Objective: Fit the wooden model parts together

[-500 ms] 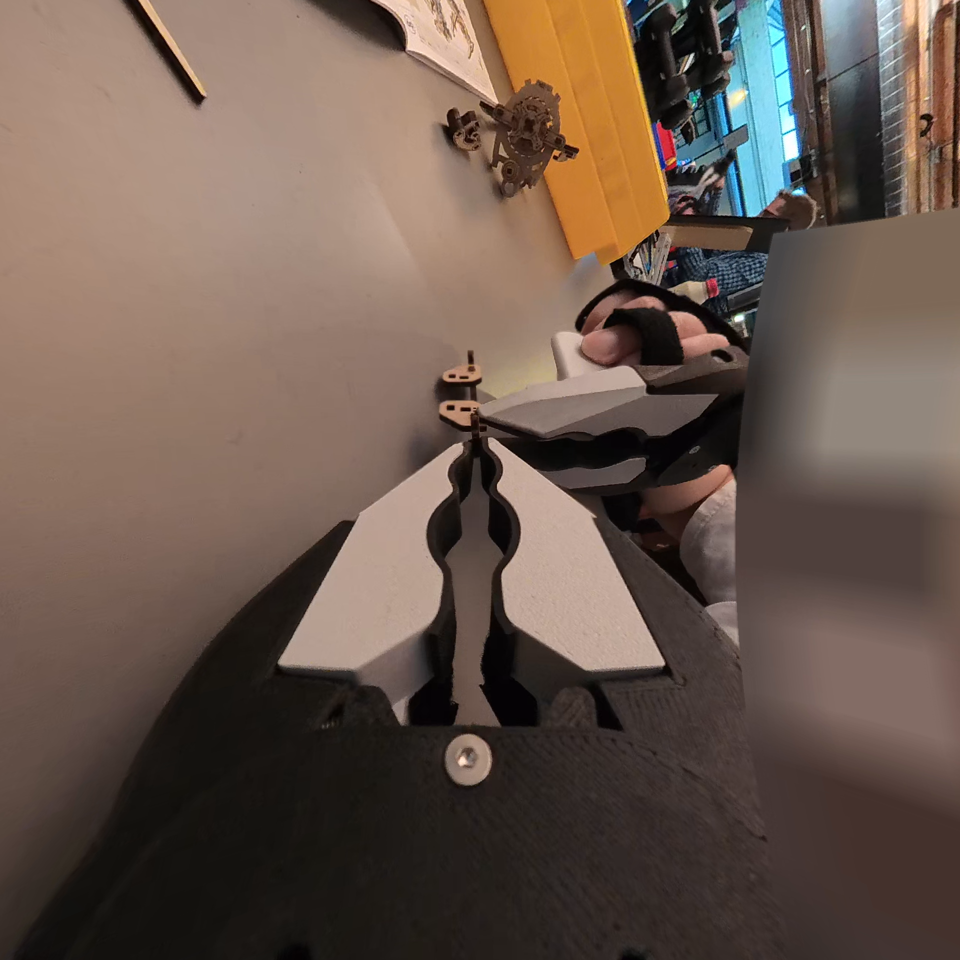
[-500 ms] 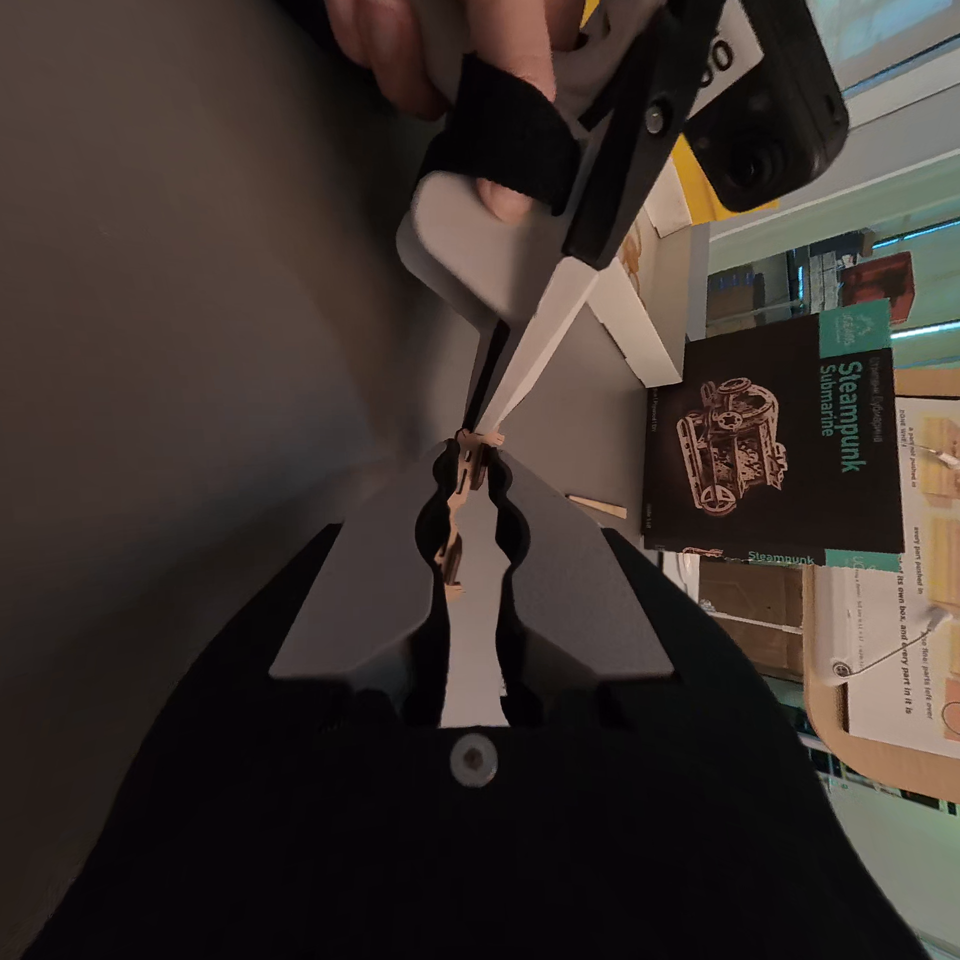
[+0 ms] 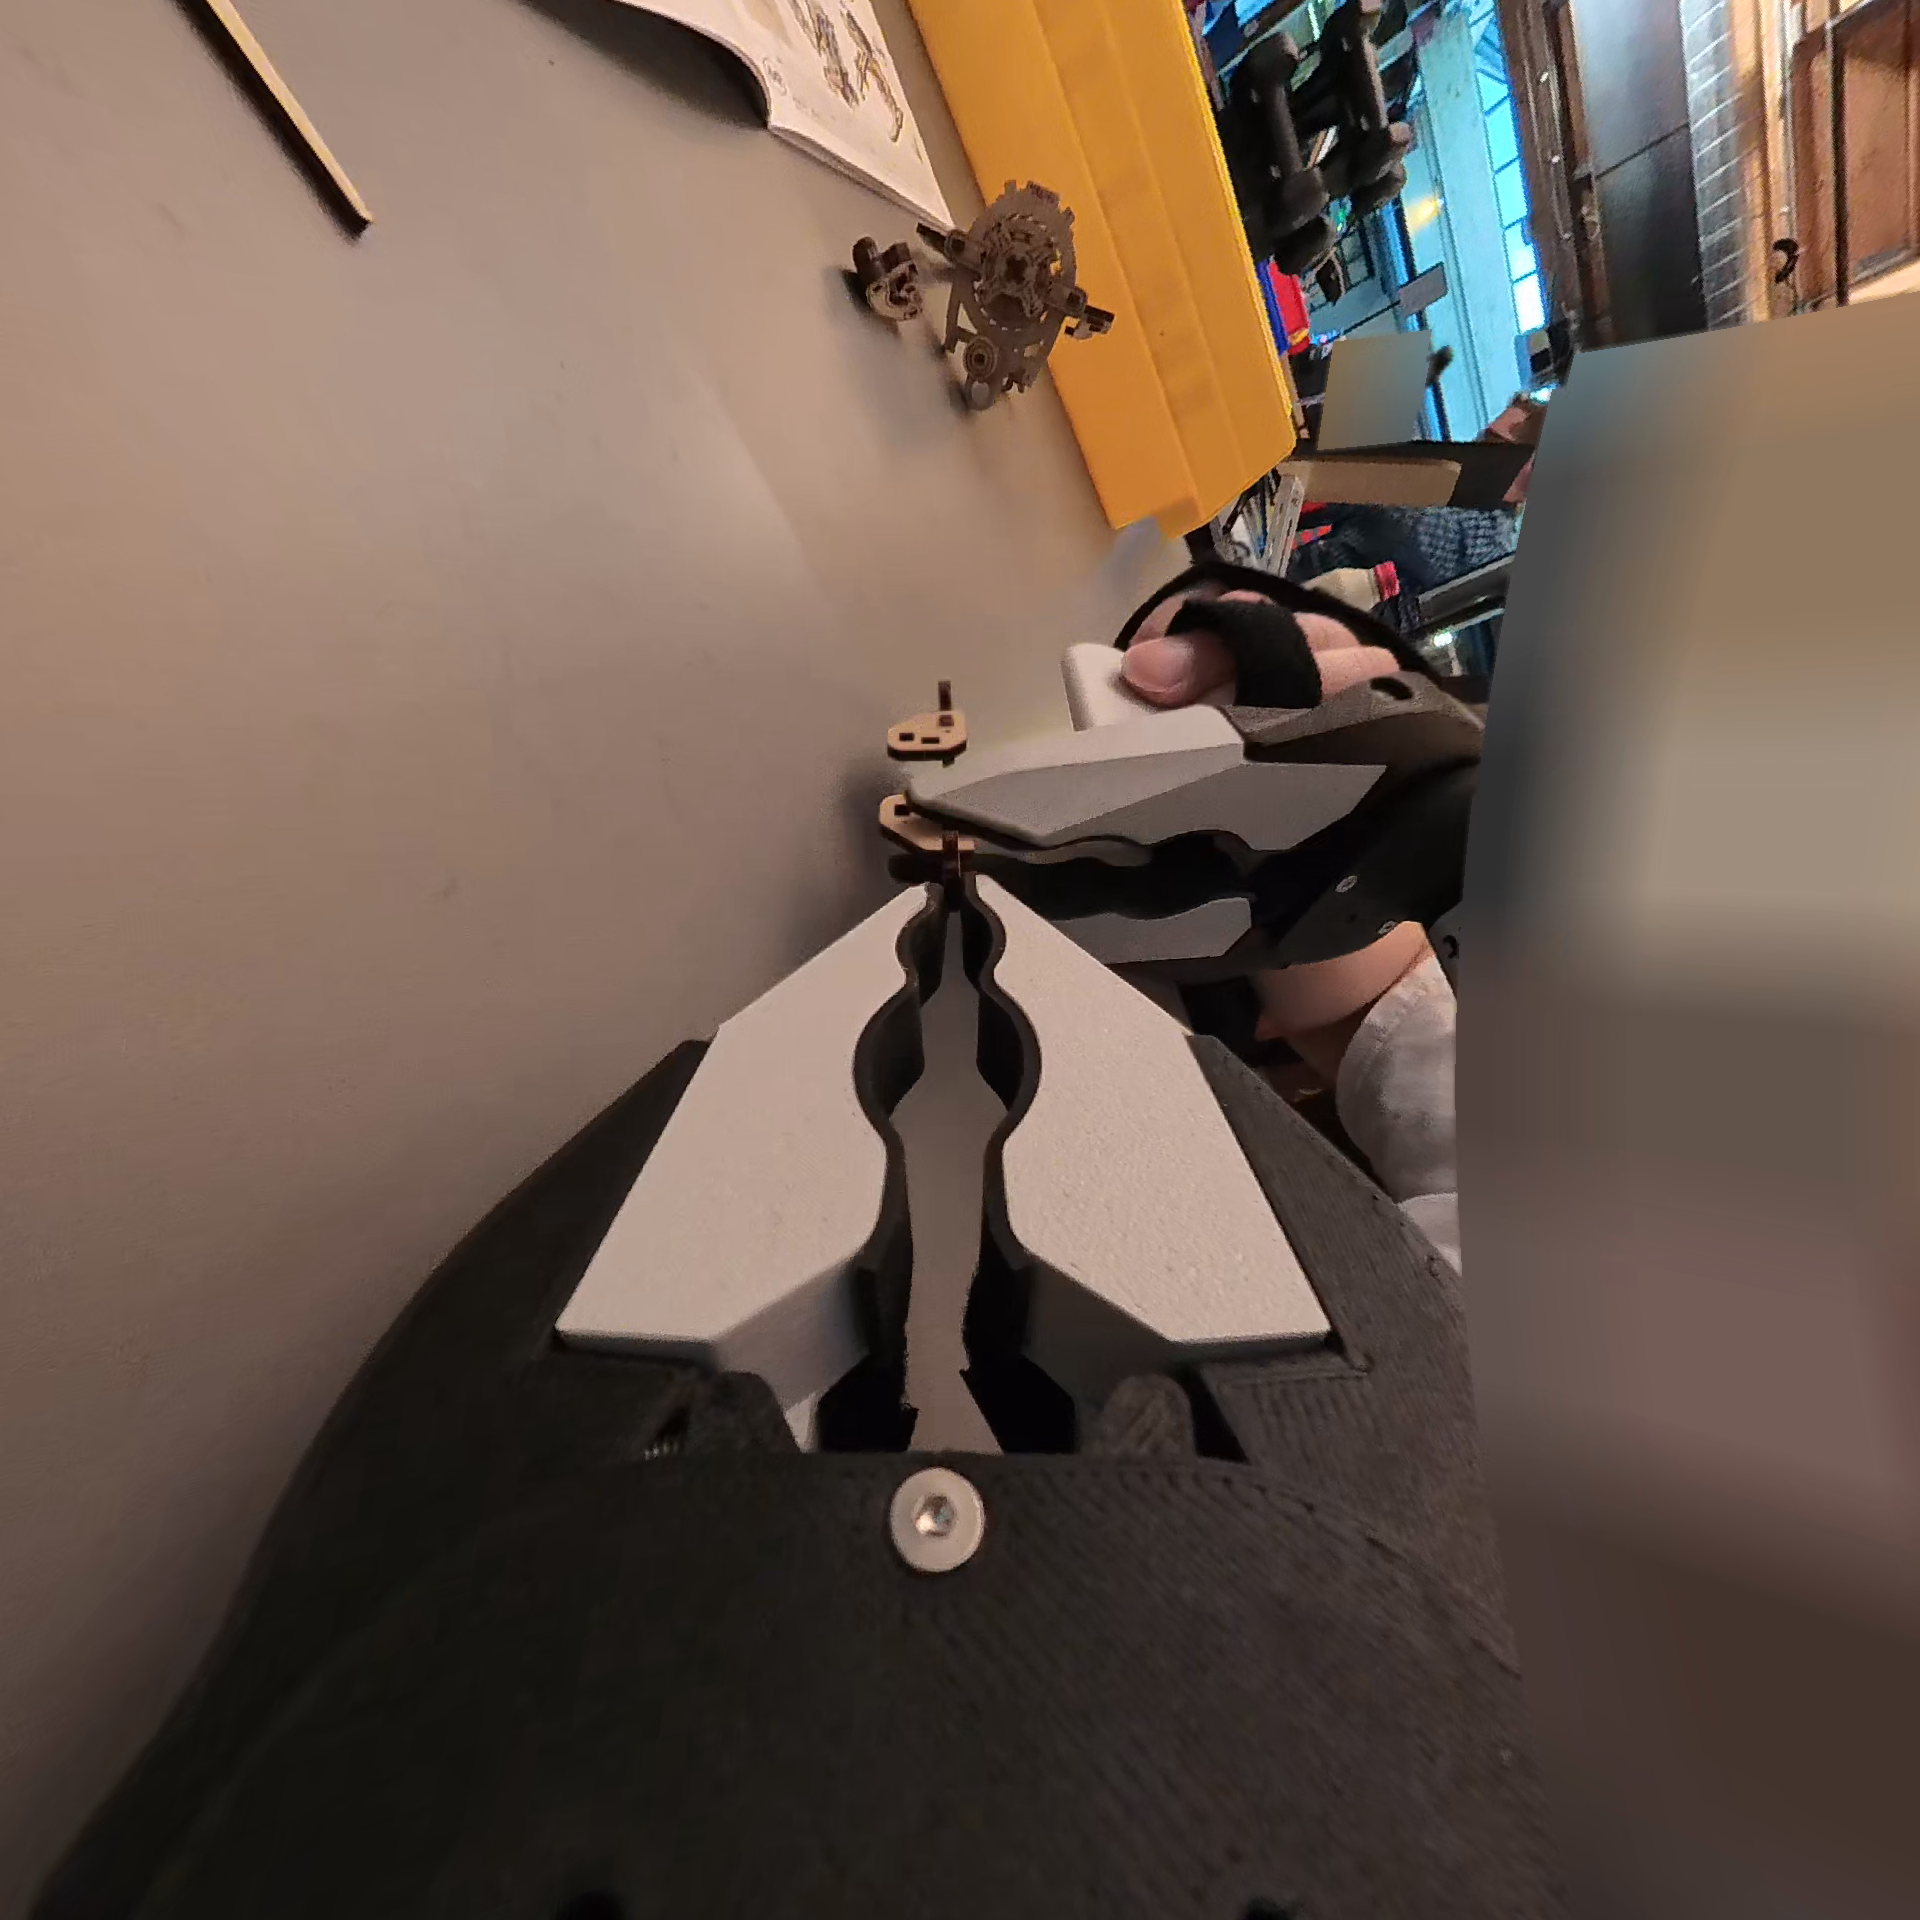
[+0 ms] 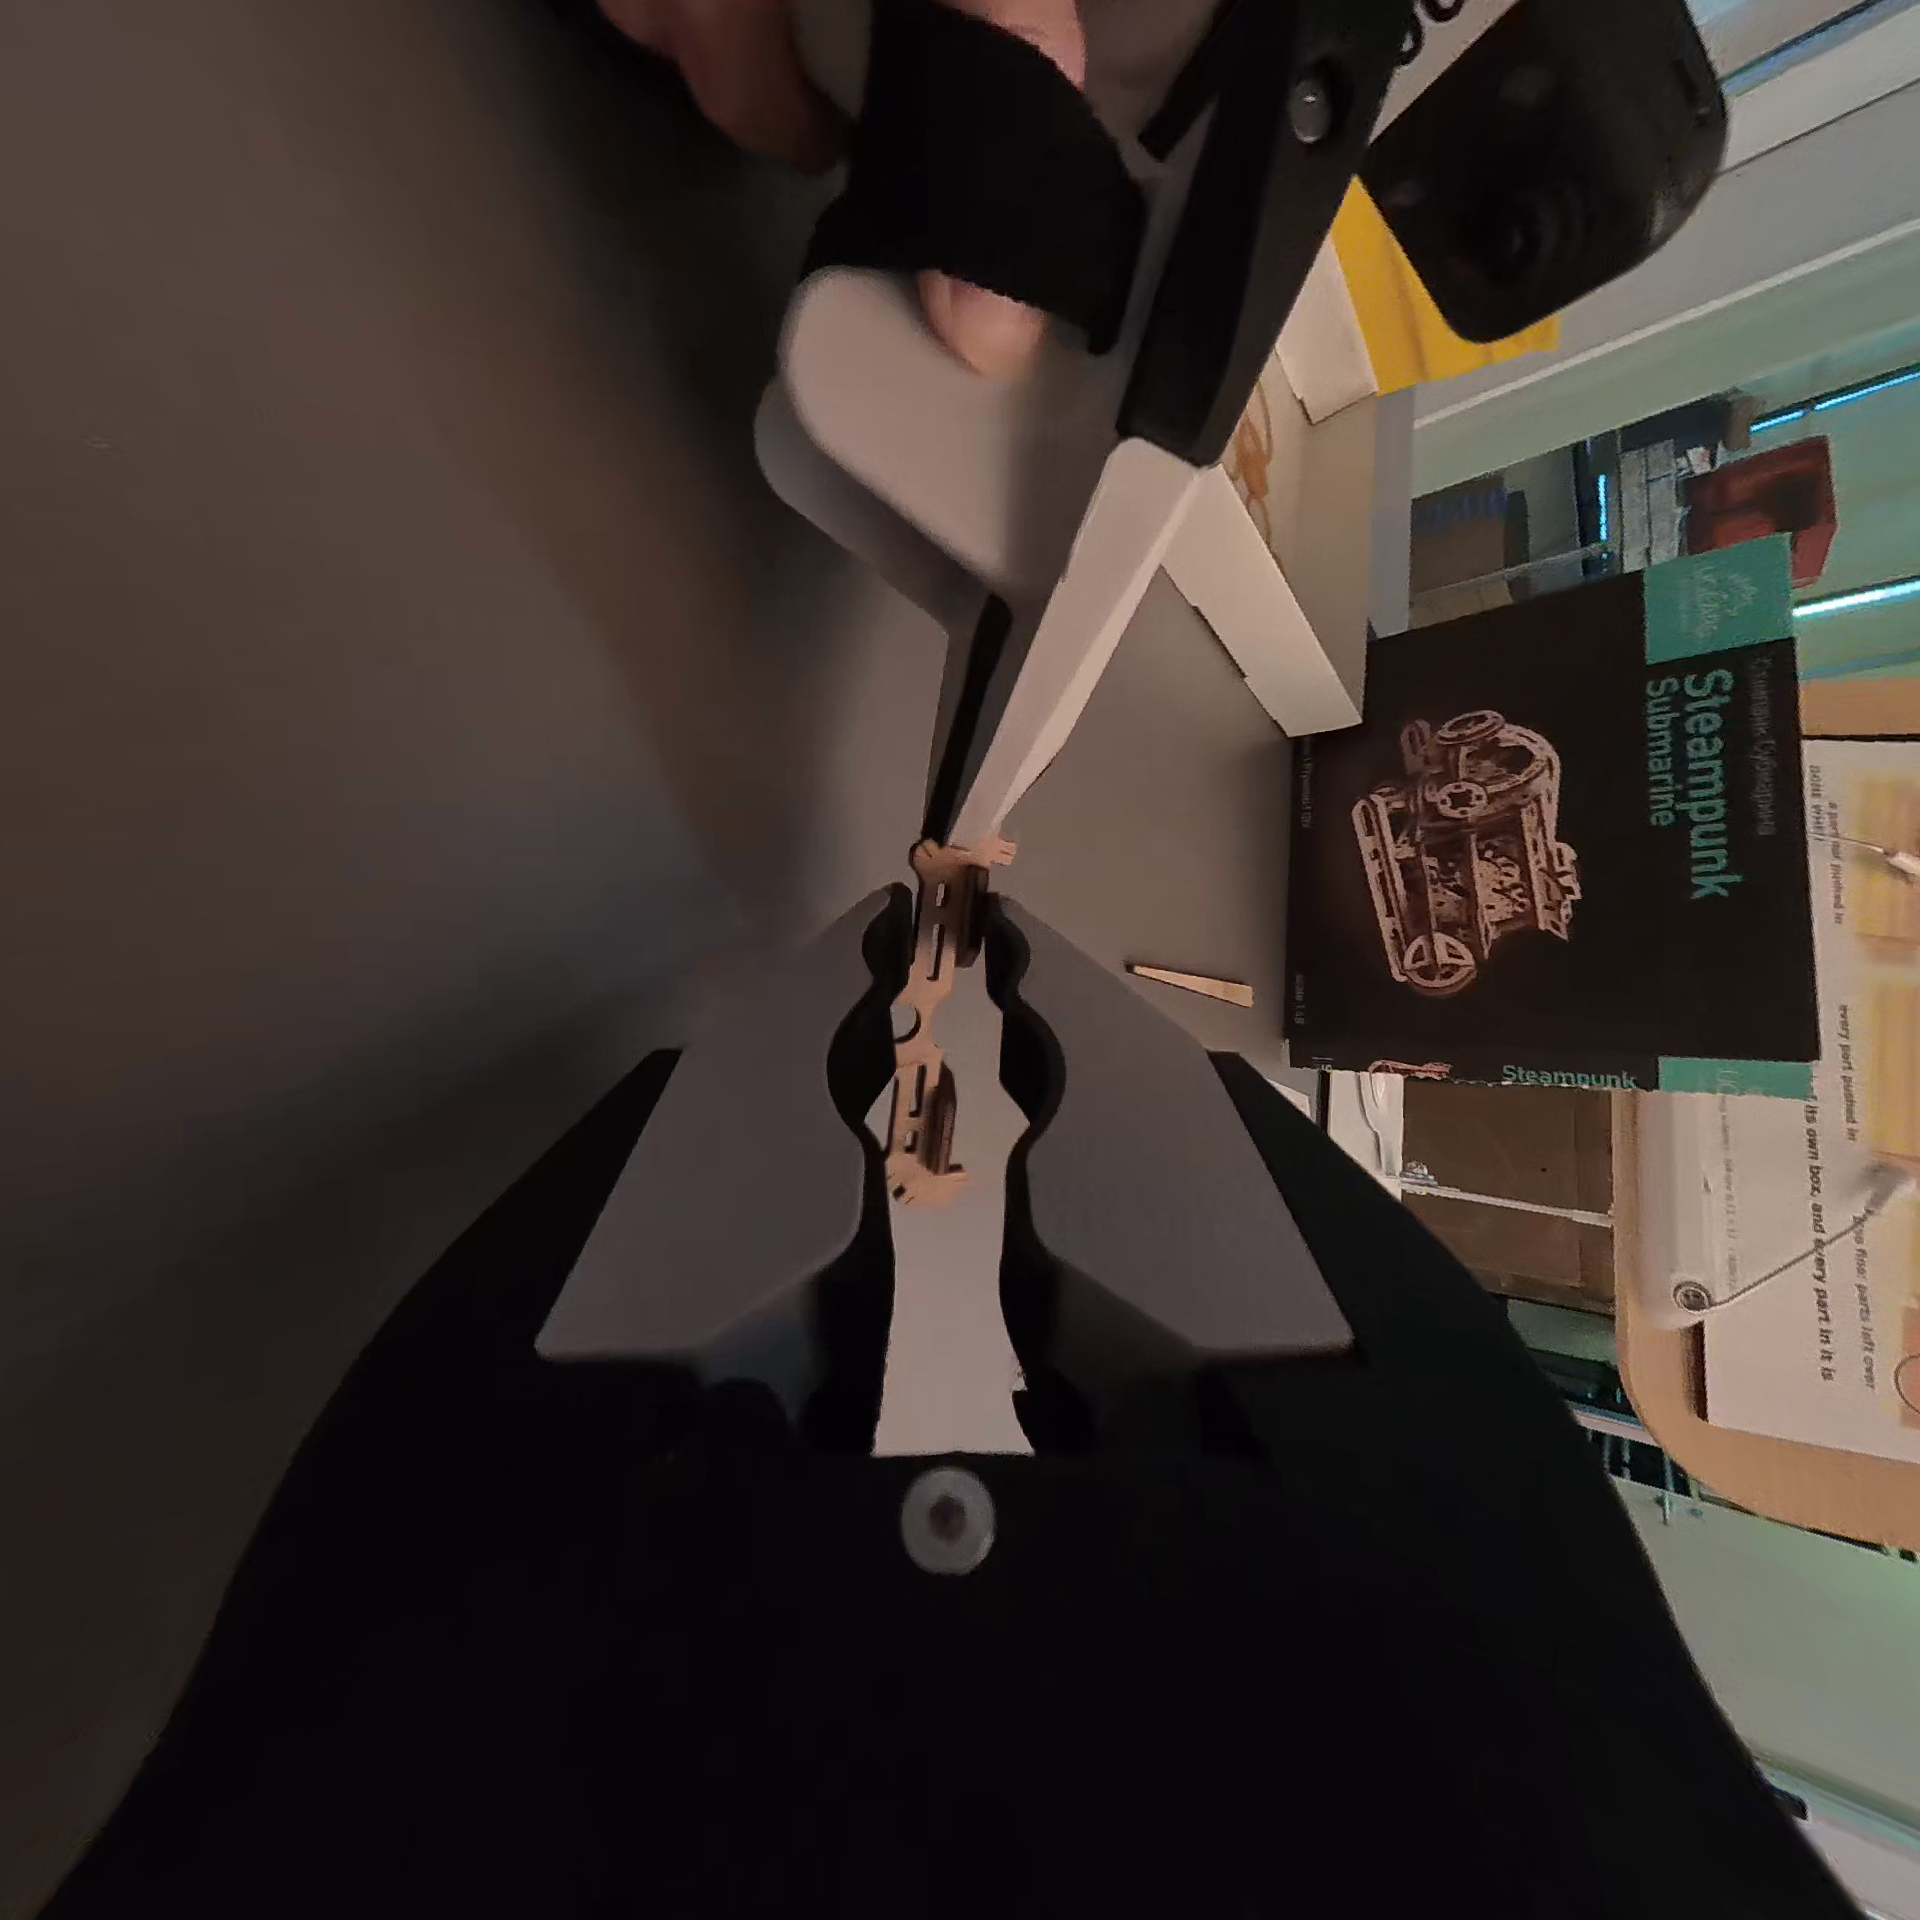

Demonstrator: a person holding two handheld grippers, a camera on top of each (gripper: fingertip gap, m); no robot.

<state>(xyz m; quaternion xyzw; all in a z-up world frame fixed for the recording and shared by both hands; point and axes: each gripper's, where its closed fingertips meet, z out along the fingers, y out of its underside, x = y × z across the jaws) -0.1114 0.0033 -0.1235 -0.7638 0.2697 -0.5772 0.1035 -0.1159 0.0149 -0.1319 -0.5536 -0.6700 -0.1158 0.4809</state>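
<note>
In the right wrist view my right gripper (image 4: 945,906) is shut on a light wooden slotted strip (image 4: 932,997) that runs back between its fingers. My left gripper (image 4: 968,836) comes down from above. It is shut on a small wooden part (image 4: 992,854) that touches the strip's front end. In the left wrist view my left gripper (image 3: 945,896) is shut on that thin dark part (image 3: 948,860). My right gripper (image 3: 920,816) reaches in from the right, tip to tip with it. The wooden piece (image 3: 927,734) in it shows two flat lobes.
A wooden gear assembly (image 3: 1008,281) and a small part (image 3: 885,278) lie on the grey table (image 3: 416,623) beside a yellow bin (image 3: 1122,260). A booklet (image 3: 831,73), wooden sticks (image 3: 291,125) (image 4: 1190,984), a white box (image 4: 1247,623) and a black box (image 4: 1558,831) are nearby. My two grippers' fingertips are within a few centimetres of each other.
Almost nothing. Both grippers stay shut and tip to tip. My right gripper has shifted slightly left in the left wrist view.
</note>
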